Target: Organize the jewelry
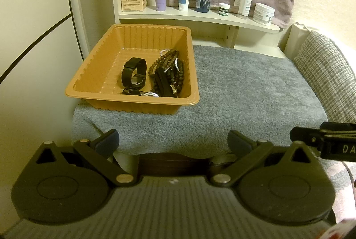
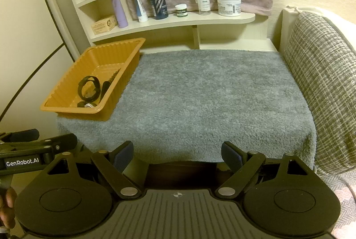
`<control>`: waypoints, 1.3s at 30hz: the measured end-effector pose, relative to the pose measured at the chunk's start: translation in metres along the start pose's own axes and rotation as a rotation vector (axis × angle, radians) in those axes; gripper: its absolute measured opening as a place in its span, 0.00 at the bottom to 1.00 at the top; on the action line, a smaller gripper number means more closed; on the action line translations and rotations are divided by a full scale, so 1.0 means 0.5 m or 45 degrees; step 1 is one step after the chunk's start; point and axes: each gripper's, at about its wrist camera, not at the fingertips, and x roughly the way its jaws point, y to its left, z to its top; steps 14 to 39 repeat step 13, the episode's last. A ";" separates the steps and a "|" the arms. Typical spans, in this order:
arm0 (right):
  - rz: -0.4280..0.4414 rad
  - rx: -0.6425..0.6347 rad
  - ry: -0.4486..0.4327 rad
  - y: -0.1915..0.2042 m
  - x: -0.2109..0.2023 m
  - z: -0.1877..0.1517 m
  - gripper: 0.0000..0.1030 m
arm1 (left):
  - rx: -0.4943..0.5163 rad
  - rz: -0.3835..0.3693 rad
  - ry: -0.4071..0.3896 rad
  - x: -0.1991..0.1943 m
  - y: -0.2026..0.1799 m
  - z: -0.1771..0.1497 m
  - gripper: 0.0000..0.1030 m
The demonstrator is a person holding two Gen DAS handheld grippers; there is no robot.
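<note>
The right tool (image 2: 177, 155) hangs wide apart over the grey towel (image 2: 211, 92), orange tray (image 2: 66, 109) far left.

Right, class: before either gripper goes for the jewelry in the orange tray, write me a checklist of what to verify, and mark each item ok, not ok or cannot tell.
1. Left gripper jaws wide apart, nothing between them: ok.
2. Right gripper jaws wide apart, nothing between them: ok.
3. Orange tray sits flat on the grey towel, open side up: ok.
4. Black watch lies apart from the bead bracelets, free to pick: ok.
5. Bead bracelets untangled from one another: not ok, they lie heaped together.
6. Small metal pieces at the tray's near wall identified: cannot tell, partly hidden.
</note>
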 end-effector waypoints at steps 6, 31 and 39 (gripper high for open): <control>0.002 -0.003 0.000 0.000 0.000 0.001 0.83 | -0.002 -0.002 0.002 0.000 0.000 0.001 1.00; 0.010 -0.008 -0.005 0.003 -0.001 0.000 0.83 | -0.022 -0.016 -0.018 -0.002 0.001 -0.001 1.00; 0.010 -0.008 -0.005 0.003 -0.001 0.000 0.83 | -0.022 -0.016 -0.018 -0.002 0.001 -0.001 1.00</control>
